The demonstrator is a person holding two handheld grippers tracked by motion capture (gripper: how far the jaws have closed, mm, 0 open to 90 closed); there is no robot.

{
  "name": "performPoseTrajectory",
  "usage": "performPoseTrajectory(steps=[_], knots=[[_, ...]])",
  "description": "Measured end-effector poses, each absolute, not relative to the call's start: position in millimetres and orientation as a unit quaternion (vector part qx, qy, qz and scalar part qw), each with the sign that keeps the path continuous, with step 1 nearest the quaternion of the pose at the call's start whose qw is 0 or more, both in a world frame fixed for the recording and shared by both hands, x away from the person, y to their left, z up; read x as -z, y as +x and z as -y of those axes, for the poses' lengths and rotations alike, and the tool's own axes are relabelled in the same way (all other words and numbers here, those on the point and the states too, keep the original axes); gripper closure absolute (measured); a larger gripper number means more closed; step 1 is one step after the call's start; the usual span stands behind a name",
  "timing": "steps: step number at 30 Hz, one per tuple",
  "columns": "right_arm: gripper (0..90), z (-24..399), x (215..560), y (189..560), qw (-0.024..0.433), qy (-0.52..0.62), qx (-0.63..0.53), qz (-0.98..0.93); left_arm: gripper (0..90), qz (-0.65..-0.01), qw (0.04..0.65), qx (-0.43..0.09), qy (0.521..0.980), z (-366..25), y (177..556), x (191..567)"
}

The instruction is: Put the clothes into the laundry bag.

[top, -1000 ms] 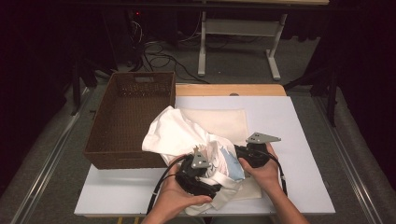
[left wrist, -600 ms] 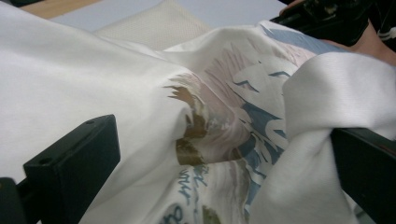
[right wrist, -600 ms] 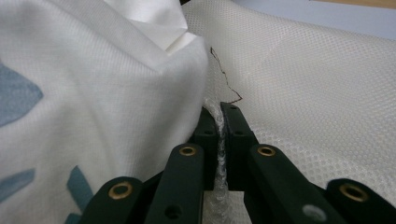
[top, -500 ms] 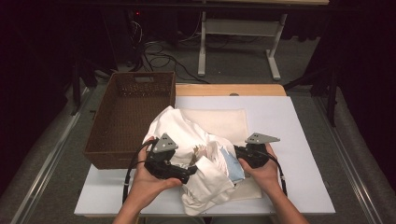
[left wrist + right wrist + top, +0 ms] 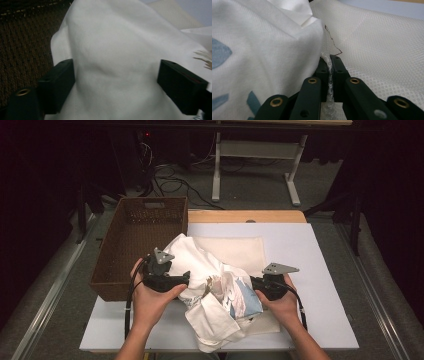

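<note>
Shirt (image 5: 210,285) sits bunched in the middle of our table (image 5: 320,245), a white crumpled thing with a blue print on its right side, draped partly over a flat mesh bag (image 5: 240,250) and spilling toward the near edge. Its left side touches the brown wicker basket (image 5: 145,235).

What's new: our left gripper (image 5: 186,279) has slid out from the middle of the heap to its left edge, right beside the basket, where a second ago it sat close to the right one. In the left gripper view its jaws stand wide with a hump of white cloth (image 5: 117,62) between them. They've just been closing in a bit, but the pads aren't pressing on the fabric yet as far as we can tell.

Our right gripper (image 5: 254,285) hasn't budged. In the right gripper view it's clamped tight on a thin edge of the mesh bag (image 5: 387,50), with the shirt (image 5: 262,50) lying against its left side.

So we reckon the left is lining up a fresh grab on the shirt, probably to get it into the bag or spread it. Grip not made yet.
</note>
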State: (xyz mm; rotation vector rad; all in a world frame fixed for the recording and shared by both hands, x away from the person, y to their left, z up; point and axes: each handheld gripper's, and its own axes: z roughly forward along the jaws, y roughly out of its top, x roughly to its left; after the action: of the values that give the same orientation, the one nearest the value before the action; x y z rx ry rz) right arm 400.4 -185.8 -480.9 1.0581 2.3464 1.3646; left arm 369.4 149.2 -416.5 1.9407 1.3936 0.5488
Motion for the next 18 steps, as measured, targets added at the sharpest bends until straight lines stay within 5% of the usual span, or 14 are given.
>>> performPoseTrajectory(steps=[1,5,12,18], knots=[[87.4,185.7,481.0,400.3,0.113,0.362,-0.465,-0.8,19.7,-0.535,0.337,-0.211,0.745,-148.5,370.9,417.9],[87.4,185.1,482.1,400.2,0.112,0.361,-0.464,-0.801,56.4,-0.527,0.35,-0.201,0.748,-145.3,372.7,417.3],[87.4,184.4,481.8,399.8,0.112,0.357,-0.462,-0.804,77.5,-0.521,0.385,-0.229,0.727,-147.1,364.5,407.7],[87.5,183.7,481.8,399.7,0.114,0.357,-0.463,-0.803,81.9,-0.471,0.41,-0.218,0.75,-130.6,350.1,398.8]])
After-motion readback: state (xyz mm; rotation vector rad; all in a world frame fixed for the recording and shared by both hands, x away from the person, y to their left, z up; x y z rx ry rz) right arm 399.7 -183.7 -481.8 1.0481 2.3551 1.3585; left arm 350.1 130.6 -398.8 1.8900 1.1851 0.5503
